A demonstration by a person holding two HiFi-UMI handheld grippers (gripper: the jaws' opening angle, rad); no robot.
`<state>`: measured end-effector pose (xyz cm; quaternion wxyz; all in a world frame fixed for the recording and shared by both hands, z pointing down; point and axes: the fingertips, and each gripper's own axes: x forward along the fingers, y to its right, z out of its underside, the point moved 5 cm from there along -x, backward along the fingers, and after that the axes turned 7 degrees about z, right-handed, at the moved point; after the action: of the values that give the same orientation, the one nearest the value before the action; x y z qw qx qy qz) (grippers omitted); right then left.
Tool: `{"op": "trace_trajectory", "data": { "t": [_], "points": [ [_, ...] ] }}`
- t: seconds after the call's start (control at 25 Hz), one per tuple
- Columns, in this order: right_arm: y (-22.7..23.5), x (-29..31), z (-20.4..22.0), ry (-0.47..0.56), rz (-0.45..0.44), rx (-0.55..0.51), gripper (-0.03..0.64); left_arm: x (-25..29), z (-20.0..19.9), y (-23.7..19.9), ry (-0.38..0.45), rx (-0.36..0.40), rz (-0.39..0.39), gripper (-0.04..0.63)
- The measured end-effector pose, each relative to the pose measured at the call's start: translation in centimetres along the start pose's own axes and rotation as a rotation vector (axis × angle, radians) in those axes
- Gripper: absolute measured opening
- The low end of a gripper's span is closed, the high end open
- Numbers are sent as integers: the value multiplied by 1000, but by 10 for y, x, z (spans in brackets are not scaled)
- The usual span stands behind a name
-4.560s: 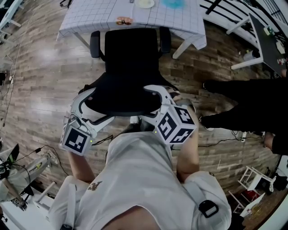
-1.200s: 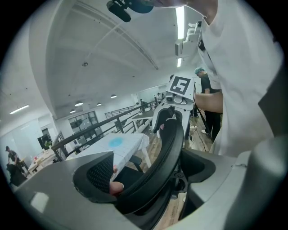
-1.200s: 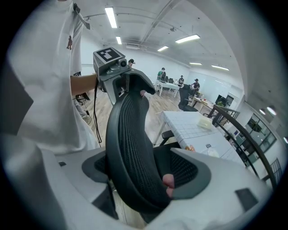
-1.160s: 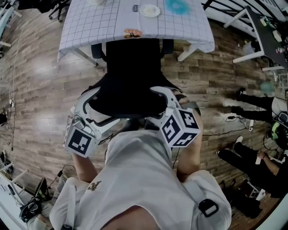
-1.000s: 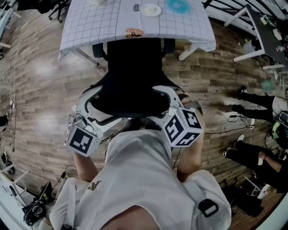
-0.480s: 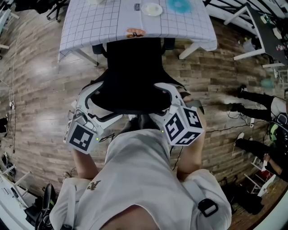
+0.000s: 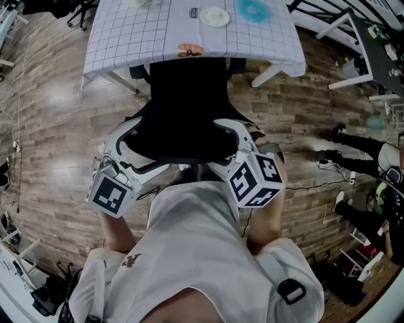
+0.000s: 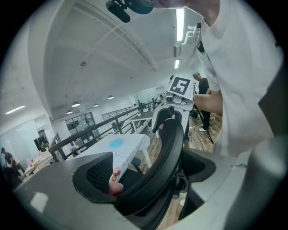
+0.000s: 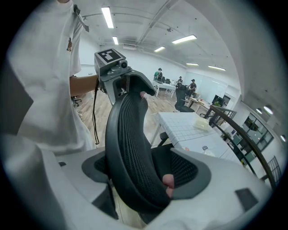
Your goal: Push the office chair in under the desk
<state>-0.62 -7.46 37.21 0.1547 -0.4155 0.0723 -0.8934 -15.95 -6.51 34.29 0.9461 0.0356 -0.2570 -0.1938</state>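
The black office chair (image 7: pixel 183 107) stands in front of the desk (image 7: pixel 139 31), which has a white grid cloth; the seat's front and both armrests reach under the desk's near edge. My left gripper (image 7: pixel 129 137) clamps the left side of the mesh backrest's (image 8: pixel 167 148) top rim, and my right gripper (image 7: pixel 230 134) clamps its right side. In the left gripper view the rim runs between the left gripper's (image 8: pixel 135 179) jaws. In the right gripper view the backrest (image 9: pixel 128 143) sits between the right gripper's (image 9: pixel 148 177) jaws, a pink pad (image 9: pixel 167 181) pressed on the mesh.
On the desk lie a white plate (image 7: pixel 215 16), a blue object (image 7: pixel 252 9) and a small orange item (image 7: pixel 188 49) at the near edge. A white desk leg (image 7: pixel 268 74) slants out at the right. A person's legs (image 7: pixel 353 144) and cables are at the right on the wood floor.
Over the past seconds the chair has rolled toward the desk; its armrests and seat front now sit under the cloth edge. Both grippers have kept their hold on the backrest.
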Motion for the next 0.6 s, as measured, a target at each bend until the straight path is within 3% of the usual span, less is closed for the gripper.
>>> {"op": "trace_trajectory", "data": {
  "t": [0.6],
  "points": [
    [13, 12, -6, -15, 5, -15, 357, 1, 5, -18, -5, 6, -1, 465]
  ]
}}
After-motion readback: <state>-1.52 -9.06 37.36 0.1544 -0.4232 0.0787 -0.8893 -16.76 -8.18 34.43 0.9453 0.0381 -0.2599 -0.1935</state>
